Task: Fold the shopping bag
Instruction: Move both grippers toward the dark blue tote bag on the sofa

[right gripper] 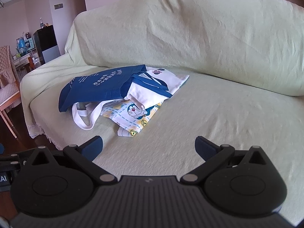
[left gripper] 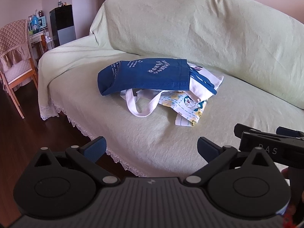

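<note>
pile: three bags heaped mid-seat on the sofa (left gripper: pixel 190 38), all lying slack, none in my grip
blue bag (left gripper: pixel 140 76): on top, crumpled, its mouth toward the sofa back's right end and its straps (left gripper: pixel 203 81) trailing over the white one; looks like thin non-woven stuff, so light, a bit springy, probably won't hold a crease unless pressed
white bag (left gripper: pixel 205 83): sandwiched under the blue, soft canvas by the look of it, floppy, grippy enough
cartoon bag (left gripper: pixel 188 104): at the bottom, nearest me, one corner poking out; its white handles (left gripper: pixel 140 104) loop out toward the front
which one to fold: can't tell from here, all three look equally rumpled
where I'd grab: I reckon the hemmed mouth edge or two corners, one per gripper, since the hem is the thickest bit and a pinch mid-panel would just bunch it
left gripper (left gripper: pixel 152 148): fingers spread wide, nothing between them, hovering low over the seat's front edge, pointing at the pile
right gripper (right gripper: pixel 149 146): same deal, wide and empty, just beside the left one, well short of the bags
</note>
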Available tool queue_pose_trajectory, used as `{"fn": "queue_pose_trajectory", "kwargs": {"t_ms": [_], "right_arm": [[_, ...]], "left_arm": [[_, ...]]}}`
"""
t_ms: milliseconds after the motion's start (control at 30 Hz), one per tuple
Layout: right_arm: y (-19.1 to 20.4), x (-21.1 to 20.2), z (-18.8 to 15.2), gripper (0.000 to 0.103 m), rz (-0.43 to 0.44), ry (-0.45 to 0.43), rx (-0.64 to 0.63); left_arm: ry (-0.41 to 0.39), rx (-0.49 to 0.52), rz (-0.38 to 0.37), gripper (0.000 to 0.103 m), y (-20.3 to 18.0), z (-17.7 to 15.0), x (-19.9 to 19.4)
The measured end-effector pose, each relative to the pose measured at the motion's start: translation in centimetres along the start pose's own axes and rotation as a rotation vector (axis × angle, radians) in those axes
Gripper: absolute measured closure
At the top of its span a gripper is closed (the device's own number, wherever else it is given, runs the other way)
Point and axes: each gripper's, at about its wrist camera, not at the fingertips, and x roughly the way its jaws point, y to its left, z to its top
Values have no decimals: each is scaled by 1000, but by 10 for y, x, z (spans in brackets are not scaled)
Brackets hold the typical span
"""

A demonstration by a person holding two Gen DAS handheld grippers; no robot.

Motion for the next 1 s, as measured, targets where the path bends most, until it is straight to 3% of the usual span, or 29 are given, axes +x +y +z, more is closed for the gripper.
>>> {"fn": "queue_pose_trajectory", "kwargs": {"t_ms": [667,1000], "right_arm": [[-4,5,2,0,15,-1,5],[-4,15,5,1,18,-10,5]], "left_arm": [[-22,-33,28,0,8,12,1],[0,26,77,0,8,18,16]]}}
